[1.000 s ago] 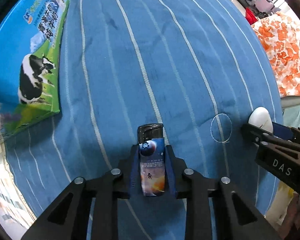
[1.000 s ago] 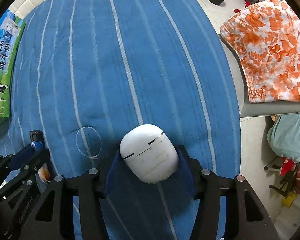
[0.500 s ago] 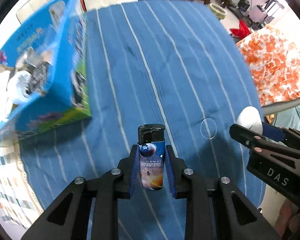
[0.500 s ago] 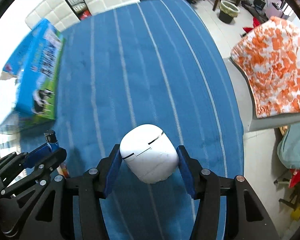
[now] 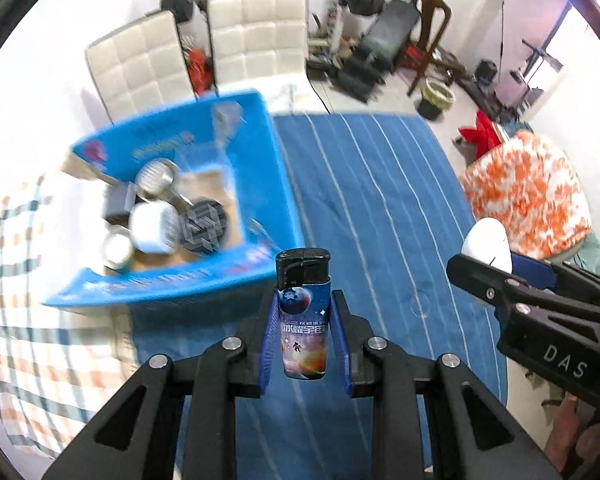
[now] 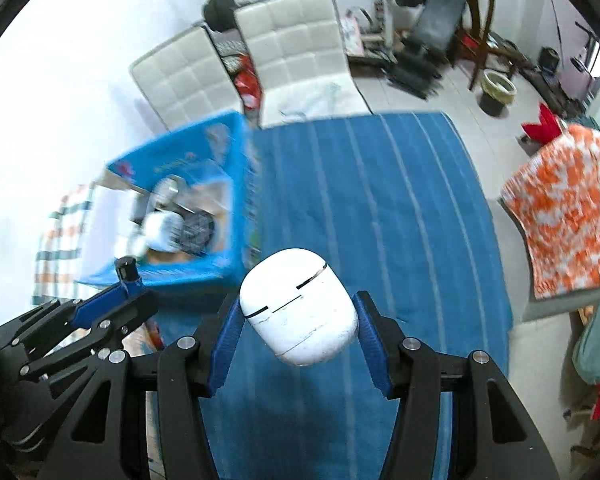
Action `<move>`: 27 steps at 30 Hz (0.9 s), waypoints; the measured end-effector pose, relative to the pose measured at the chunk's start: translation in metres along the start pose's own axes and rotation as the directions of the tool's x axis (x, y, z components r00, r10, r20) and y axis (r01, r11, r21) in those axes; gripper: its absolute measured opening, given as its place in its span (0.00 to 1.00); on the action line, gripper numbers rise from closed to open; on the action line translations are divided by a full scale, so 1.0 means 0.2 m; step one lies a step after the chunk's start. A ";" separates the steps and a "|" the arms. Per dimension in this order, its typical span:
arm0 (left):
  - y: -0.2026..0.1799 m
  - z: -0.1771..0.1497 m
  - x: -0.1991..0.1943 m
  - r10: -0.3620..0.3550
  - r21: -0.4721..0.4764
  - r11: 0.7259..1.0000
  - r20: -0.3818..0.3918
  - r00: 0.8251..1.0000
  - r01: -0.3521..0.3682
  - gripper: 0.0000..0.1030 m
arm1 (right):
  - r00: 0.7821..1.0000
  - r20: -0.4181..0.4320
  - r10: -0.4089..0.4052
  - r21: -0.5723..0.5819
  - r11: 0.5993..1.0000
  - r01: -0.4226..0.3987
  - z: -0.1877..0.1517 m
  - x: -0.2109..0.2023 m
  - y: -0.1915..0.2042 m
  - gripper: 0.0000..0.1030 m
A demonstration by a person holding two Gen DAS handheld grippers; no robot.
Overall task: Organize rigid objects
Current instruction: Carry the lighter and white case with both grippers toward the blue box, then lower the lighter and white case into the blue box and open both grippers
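My left gripper (image 5: 303, 312) is shut on a lighter (image 5: 303, 320) with a black cap and a space print, held upright high above the blue striped tablecloth (image 5: 380, 208). My right gripper (image 6: 298, 312) is shut on a white earbud case (image 6: 298, 306), also held in the air. An open blue milk carton box (image 5: 278, 184) stands ahead to the left, with several round tins and small items inside. The right gripper shows in the left wrist view (image 5: 496, 268), and the left gripper in the right wrist view (image 6: 130, 280).
Two white padded chairs (image 5: 204, 48) stand behind the table's far edge. An orange-and-white cushion (image 5: 528, 196) sits on a seat to the right. A checked cloth (image 5: 28, 320) lies left of the box. Gym equipment (image 5: 380, 20) fills the far room.
Both grippers have risen and tilted up with their objects. The table has dropped away, and the box's open inside and the room behind have come into view.
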State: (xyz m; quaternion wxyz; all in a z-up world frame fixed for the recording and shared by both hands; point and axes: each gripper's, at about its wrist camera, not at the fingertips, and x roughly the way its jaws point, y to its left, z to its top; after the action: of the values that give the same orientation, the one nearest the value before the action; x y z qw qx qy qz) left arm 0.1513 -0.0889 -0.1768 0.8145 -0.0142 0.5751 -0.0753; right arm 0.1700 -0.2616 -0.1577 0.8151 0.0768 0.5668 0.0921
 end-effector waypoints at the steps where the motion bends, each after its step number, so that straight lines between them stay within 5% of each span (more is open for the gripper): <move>1: 0.04 0.02 -0.03 0.008 -0.001 1.000 0.014 1.000 -0.008 0.22 | 1.000 0.008 0.007 -0.007 1.000 -0.007 0.01 -0.02 0.05 0.56; 12: 0.45 0.12 -0.30 0.107 -0.041 0.994 0.142 0.984 -0.102 0.22 | 0.998 0.064 0.021 -0.076 0.997 -0.016 0.06 -0.12 0.52 0.56; 27: 0.77 0.11 -0.12 0.050 -0.101 0.994 0.072 0.996 -0.043 0.22 | 1.000 -0.013 0.003 -0.044 0.999 -0.004 0.13 0.28 0.71 0.56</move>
State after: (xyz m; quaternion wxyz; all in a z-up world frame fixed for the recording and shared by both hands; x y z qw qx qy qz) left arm 0.1811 0.0658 -0.1636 0.8352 -0.0440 0.5475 -0.0270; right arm 0.2048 -0.1118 -0.1671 0.8129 0.0590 0.5695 0.1065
